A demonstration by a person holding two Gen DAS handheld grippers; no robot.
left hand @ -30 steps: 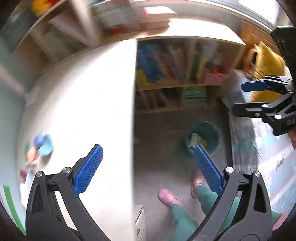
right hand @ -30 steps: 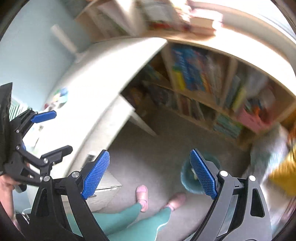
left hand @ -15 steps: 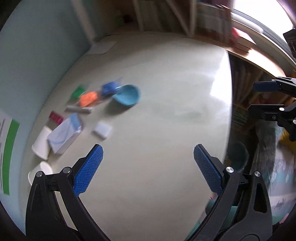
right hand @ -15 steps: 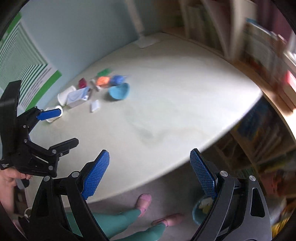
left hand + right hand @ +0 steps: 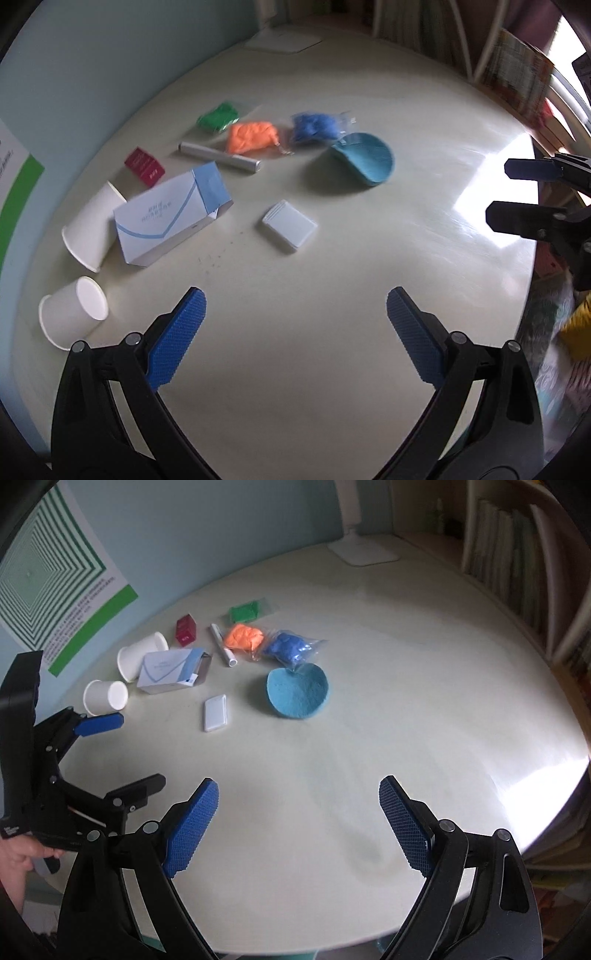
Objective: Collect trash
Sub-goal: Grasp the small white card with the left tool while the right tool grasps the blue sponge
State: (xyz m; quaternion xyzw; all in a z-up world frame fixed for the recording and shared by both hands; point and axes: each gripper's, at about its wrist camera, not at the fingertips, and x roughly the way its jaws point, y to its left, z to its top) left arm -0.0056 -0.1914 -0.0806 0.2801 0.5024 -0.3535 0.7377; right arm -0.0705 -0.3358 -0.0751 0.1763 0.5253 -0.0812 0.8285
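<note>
Left gripper [image 5: 295, 332]: jaws spread wide, nothing between the pads, held above bare table [image 5: 332, 369] at its near edge. Right gripper [image 5: 299, 823]: also wide open and empty, over bare table nearer the right side.

Trash lies clustered ahead and to the left of both grippers, well apart from the fingertips:
- two white paper cups on their sides, cup A [image 5: 72, 314] nearest the left gripper, cup B [image 5: 92, 225] behind it, touching the box
- white-and-blue box [image 5: 170, 214], flap open
- small white pad [image 5: 290, 225], alone, closest to the centre line of the left gripper
- red packet [image 5: 144, 166], grey tube [image 5: 219, 158]
- green bag [image 5: 218, 117], orange bag [image 5: 251, 136], blue bag [image 5: 314, 127], in a row at the far side
- teal bowl [image 5: 365, 158], tilted, just beside the blue bag

A lamp base [image 5: 364, 552] stands at the far edge.
</note>
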